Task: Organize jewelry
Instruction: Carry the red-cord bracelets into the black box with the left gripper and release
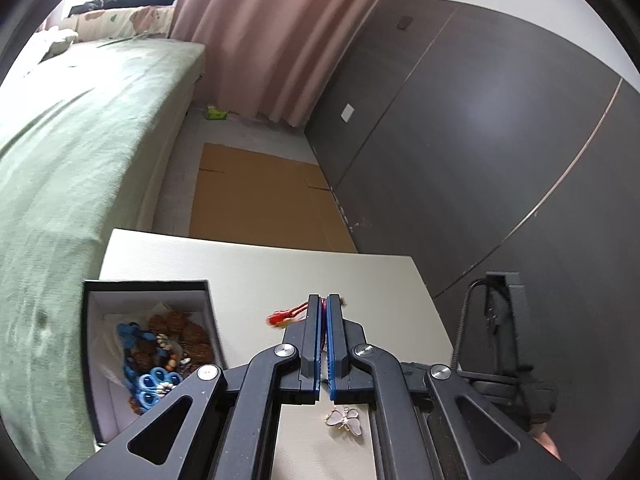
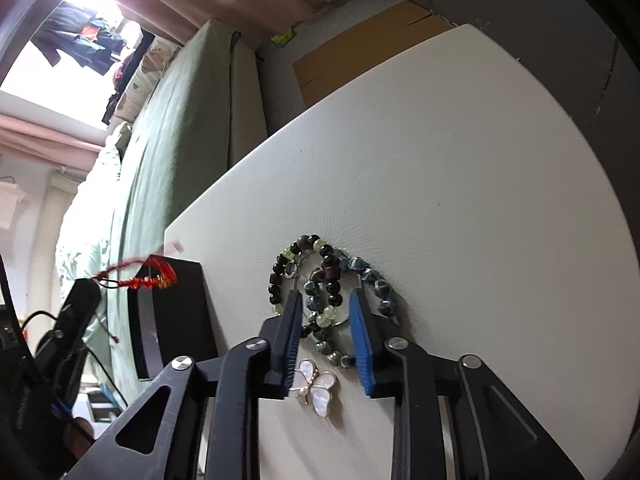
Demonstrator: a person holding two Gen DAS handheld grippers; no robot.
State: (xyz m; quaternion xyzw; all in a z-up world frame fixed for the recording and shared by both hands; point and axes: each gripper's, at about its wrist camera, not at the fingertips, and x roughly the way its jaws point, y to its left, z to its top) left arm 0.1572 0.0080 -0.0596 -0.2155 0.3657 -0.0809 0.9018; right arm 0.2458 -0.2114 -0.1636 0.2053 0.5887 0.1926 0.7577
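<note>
On the white tabletop (image 2: 460, 168), the black jewelry box (image 1: 100, 360) sits at nine o'clock of the left claw (image 1: 324, 308), pinched shut on a red cord bracelet (image 1: 286, 316), while the right claw (image 2: 326, 300) gapes around beaded bracelets (image 2: 320, 280), butterfly brooch (image 2: 314, 386) at six o'clock.

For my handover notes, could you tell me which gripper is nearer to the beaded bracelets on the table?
Right. The right gripper is open, its tips straddling the beaded bracelets. The left gripper is off by the black box, shut on a red string bracelet.
</note>
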